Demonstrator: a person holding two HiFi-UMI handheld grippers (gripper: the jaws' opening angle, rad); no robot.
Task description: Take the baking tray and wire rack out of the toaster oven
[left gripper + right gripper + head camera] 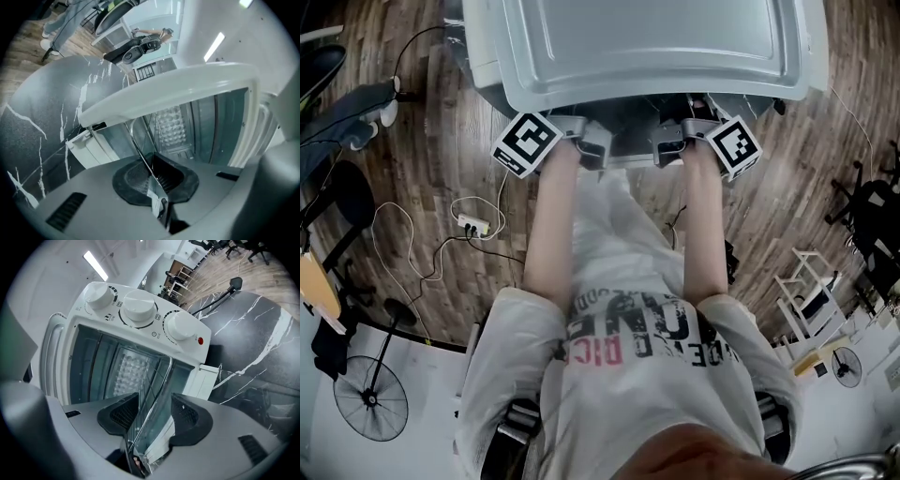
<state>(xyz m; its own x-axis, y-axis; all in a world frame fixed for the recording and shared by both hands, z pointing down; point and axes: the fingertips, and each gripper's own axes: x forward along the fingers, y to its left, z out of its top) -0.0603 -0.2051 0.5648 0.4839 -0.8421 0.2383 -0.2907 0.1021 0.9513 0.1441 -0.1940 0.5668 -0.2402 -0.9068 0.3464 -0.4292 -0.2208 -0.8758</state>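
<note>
From above, the white toaster oven (pixel 656 47) fills the top of the head view, with both grippers at its open front. My left gripper (pixel 592 150) is shut on the front edge of the wire rack (pixel 140 140); its pads (pixel 140 180) meet on the thin chrome rod. The rack runs back into the oven cavity (pixel 178 126). My right gripper (pixel 154 411) is open, its pads (pixel 124 413) apart on either side of the same rack's edge (pixel 159 390) without pressing it. A shiny flat sheet (pixel 157 434) lies along the rack; whether it is the baking tray I cannot tell.
The oven stands on a dark marbled counter (pixel 253 348), with three white knobs (pixel 138 308) on its panel and a power cord (pixel 220 296) behind it. On the wooden floor lie cables and a power strip (pixel 473 225). A fan (pixel 370 398) stands at lower left.
</note>
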